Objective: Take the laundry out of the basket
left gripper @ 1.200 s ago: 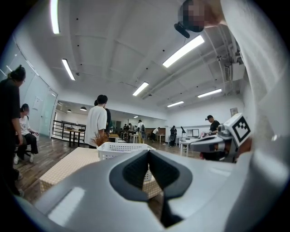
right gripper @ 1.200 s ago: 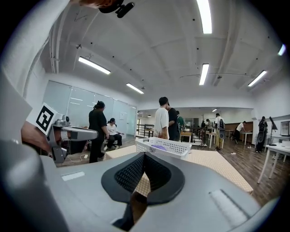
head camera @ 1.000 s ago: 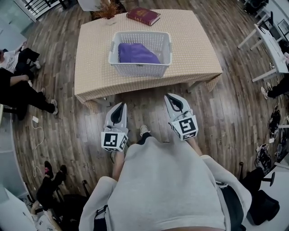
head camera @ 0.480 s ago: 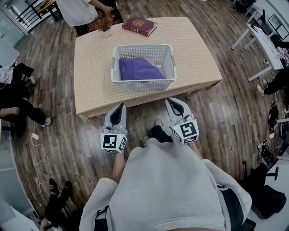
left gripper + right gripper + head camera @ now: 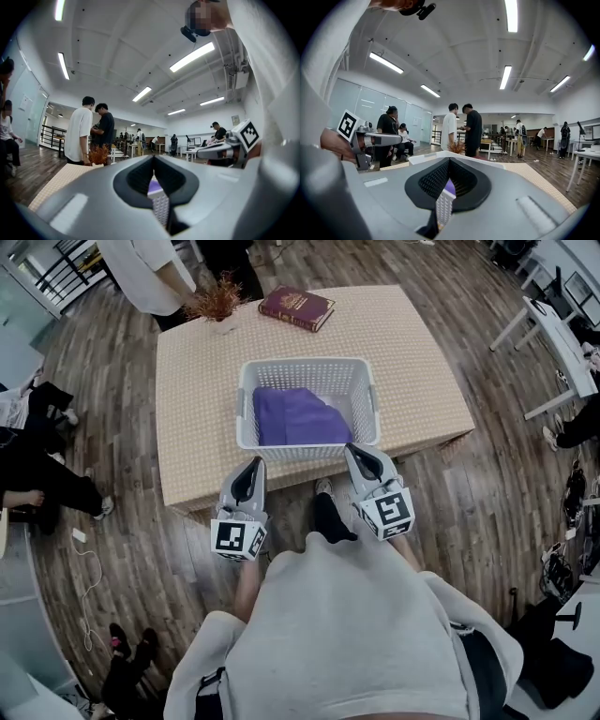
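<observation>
Right gripper point(image 5: 449, 160) fingers together, facing white basket point(image 5: 423, 158).

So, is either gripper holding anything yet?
Nothing is held. The left gripper and right gripper are both shut and empty; the purple laundry lies in the basket.

Basket point(image 5: 307, 363) is seen in white w/ lattice-hole walls; laundry point(image 5: 298, 418) inside is shown solid purple. Surface point(image 5: 202, 409) is covered in beige cloth w/ fine dot grid. Book point(image 5: 296, 307) is bound in dark red. Dried plant point(image 5: 217, 302): rust-brown. Floor point(image 5: 141, 549): grey-brown wood planks. Left gripper point(image 5: 257, 463) & right gripper point(image 5: 353, 449) are finished pale grey w/ blk insets & blk/wht square markers.
</observation>
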`<state>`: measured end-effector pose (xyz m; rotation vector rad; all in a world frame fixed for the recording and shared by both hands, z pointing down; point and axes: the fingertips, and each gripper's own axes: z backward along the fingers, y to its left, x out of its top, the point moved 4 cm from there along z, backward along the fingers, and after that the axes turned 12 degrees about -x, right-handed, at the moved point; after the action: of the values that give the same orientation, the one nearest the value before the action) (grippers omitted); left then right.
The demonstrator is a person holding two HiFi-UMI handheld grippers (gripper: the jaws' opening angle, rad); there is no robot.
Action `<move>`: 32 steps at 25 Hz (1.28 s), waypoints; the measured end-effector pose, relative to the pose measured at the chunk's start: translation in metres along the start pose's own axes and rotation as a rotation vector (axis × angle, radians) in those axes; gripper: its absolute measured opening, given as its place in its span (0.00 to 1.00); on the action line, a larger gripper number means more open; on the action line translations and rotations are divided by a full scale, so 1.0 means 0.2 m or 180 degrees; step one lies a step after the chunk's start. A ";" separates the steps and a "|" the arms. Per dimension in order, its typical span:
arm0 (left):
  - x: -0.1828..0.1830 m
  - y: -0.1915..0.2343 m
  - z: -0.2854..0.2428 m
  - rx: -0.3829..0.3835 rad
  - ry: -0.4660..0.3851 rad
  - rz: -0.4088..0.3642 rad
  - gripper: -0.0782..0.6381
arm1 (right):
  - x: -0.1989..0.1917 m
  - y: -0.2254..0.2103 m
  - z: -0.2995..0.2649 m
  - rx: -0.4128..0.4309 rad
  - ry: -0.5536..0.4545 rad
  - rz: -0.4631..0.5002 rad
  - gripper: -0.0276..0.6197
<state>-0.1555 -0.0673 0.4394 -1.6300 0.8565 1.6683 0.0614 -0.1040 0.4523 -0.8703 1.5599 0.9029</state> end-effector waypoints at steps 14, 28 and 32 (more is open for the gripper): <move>0.27 0.71 -0.57 0.0418 -0.0154 -0.0277 0.12 | 0.24 -0.34 -0.86 0.0183 -0.0318 -0.0066 0.04; 0.24 1.01 -0.68 0.0422 -0.0007 -0.0204 0.12 | 0.26 -0.38 -1.15 0.0098 -0.0120 -0.0091 0.04; 0.18 1.05 -0.66 0.0399 0.0097 -0.0198 0.12 | 0.24 -0.36 -1.18 0.0015 -0.0039 -0.0157 0.04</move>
<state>-0.2513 -0.2976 0.4035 -1.5839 0.8977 1.5201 0.0177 -0.3502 0.4271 -0.8947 1.5231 0.8673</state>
